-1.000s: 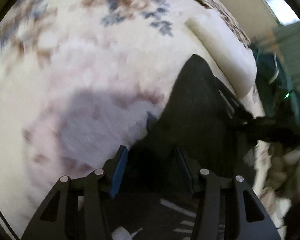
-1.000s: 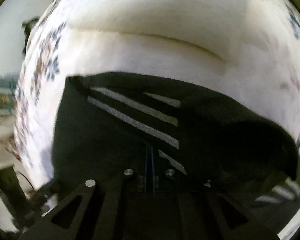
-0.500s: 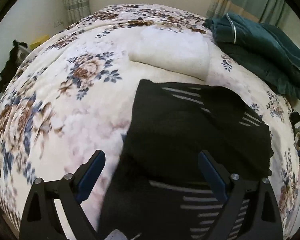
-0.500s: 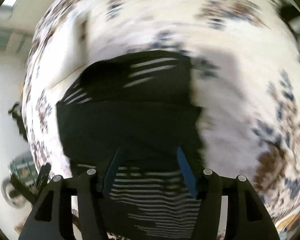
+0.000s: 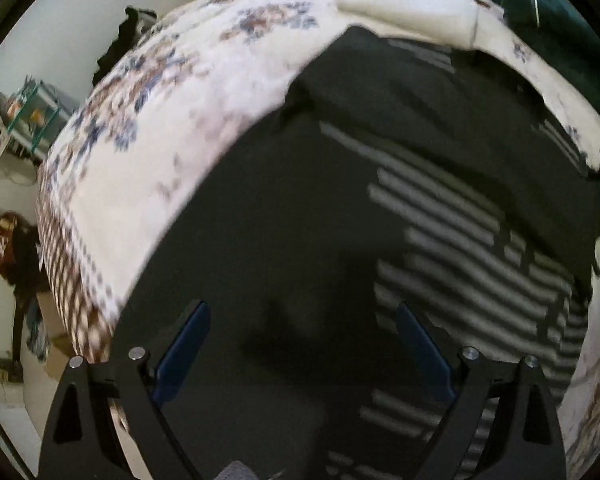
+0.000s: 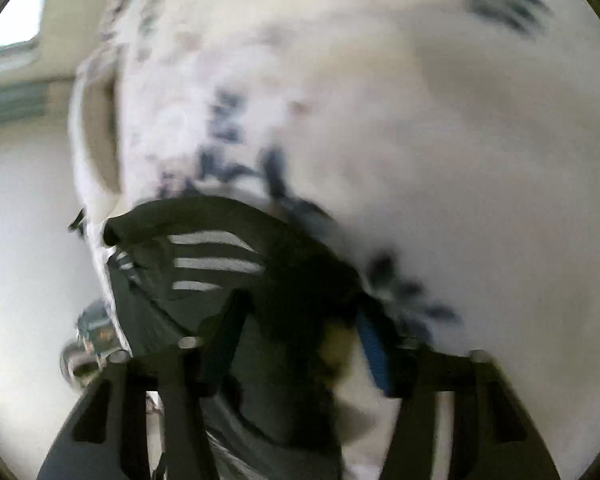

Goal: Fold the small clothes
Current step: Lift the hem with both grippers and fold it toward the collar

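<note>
My left gripper [image 5: 300,344] hung spread wide above the black striped garment [image 5: 380,200], nothing between its fingers. The garment lay on the floral bed [image 5: 180,128], stretching away ahead. My right gripper [image 6: 300,328] had just been closing, apparently on a garment edge; blur hid it.

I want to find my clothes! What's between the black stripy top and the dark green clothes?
In the left wrist view: a strip of flowery blanket, beside the folded white cloth's end.
</note>
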Available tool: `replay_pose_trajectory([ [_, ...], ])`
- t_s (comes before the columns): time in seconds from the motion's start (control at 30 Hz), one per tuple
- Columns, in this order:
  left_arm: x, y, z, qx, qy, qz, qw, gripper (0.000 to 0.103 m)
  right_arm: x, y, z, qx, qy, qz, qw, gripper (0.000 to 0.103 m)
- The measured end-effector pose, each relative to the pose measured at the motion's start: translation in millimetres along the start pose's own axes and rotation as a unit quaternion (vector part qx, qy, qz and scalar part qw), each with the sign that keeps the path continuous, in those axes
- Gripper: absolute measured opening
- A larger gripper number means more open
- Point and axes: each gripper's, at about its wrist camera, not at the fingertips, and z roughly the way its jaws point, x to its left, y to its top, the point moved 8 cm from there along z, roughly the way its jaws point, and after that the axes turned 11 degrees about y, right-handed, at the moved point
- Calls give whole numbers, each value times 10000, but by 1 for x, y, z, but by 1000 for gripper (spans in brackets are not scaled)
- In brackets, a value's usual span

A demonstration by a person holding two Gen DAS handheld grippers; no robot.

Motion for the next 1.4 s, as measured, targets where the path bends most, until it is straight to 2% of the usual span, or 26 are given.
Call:
replay_pose_trajectory([
  [0.13, -11, -27, -6, 176, 5, 117, 9998, 95, 12, 13, -30, -456, -417, -273, 9977, 9],
  [0.2, -13, -34, -10, 256, -62, 54, 9996, 95, 2, 30, -39, -642, -628, -103, 9959, 8],
  [0.23, -15, -40, -11, 295, -125, 39, 9995, 95, -3, 36, -35, -625, -674, 14, 9958, 8],
  [0.27, -19, -46, -13, 329, -174, 81, 9993, 95, -7, 38, -25, -426, -688, 113, 9967, 8],
  [0.33, -24, -55, -17, 345, -173, 181, 9991, 95, -4, 41, -15, -276, -984, -74, 9947, 9],
  [0.4, -31, -66, -25, 335, -291, 295, 9986, 95, 5, 39, -11, 6, -938, -96, 9955, 13],
  [0.5, -52, -95, -46, 307, -562, 796, 9948, 95, 18, 20, -32, 360, -676, -258, 9967, 32],
  [0.53, -58, -103, -50, 296, -599, 934, 9934, 95, 19, 12, -44, 380, -669, -332, 9965, 46],
  [0.57, -70, -119, -58, 322, -740, 1171, 9898, 95, 16, -1, -61, 415, -713, -376, 9959, 51],
  [0.63, -96, -151, -73, 403, -1000, 1571, 9817, 95, 8, -25, -85, 487, -723, -387, 9954, 51],
  [0.7, -126, -187, -83, 502, -1260, 2020, 9699, 95, -8, -49, -113, 523, -801, -276, 9950, 51],
  [0.83, -183, -243, -79, 648, -1464, 2622, 9517, 95, -42, -79, -150, 561, -781, -97, 9953, 51],
  [0.87, -195, -252, -75, 589, -1469, 2741, 9486, 86, -48, -81, -153, 543, -685, -24, 9962, 51],
  [0.9, -204, -256, -72, 505, -1459, 2806, 9473, 54, -53, -85, -152, 516, -595, 26, 9969, 51],
  [0.97, -213, -260, -66, 227, -1146, 2907, 9496, 25, -58, -80, -149, 426, -280, 169, 9986, 51],
  [1.0, -213, -259, -67, 149, -1154, 2861, 9511, 12, -57, -73, -143, 359, -125, 216, 9990, 51],
  [1.07, -207, -255, -70, 124, -1301, 2659, 9551, 5, -52, -56, -129, 260, 134, 262, 9992, 52],
  [1.13, -201, -255, -74, 116, -1454, 2586, 9549, 4, -47, -37, -108, 170, 285, 298, 9990, 55],
  [1.27, -192, -253, -89, 5, -1589, 2627, 9517, 4, -36, -6, -56, 274, 628, 525, 9963, 56],
  [1.3, -192, -253, -93, -7, -1620, 2631, 9511, 4, -30, 0, -46, 243, 624, 396, 9970, 56],
  [1.33, -191, -253, -97, -28, -1643, 2628, 9507, 4, -24, 4, -40, 143, 343, 108, 9992, 34],
  [1.37, -190, -253, -101, -51, -1675, 2602, 9509, 4, -15, 7, -34, 137, -164, -331, 9992, 6],
  [1.4, -189, -254, -104, -64, -1692, 2587, 9510, 4, -9, 9, -35, 40, -398, -475, 9981, 5],
])
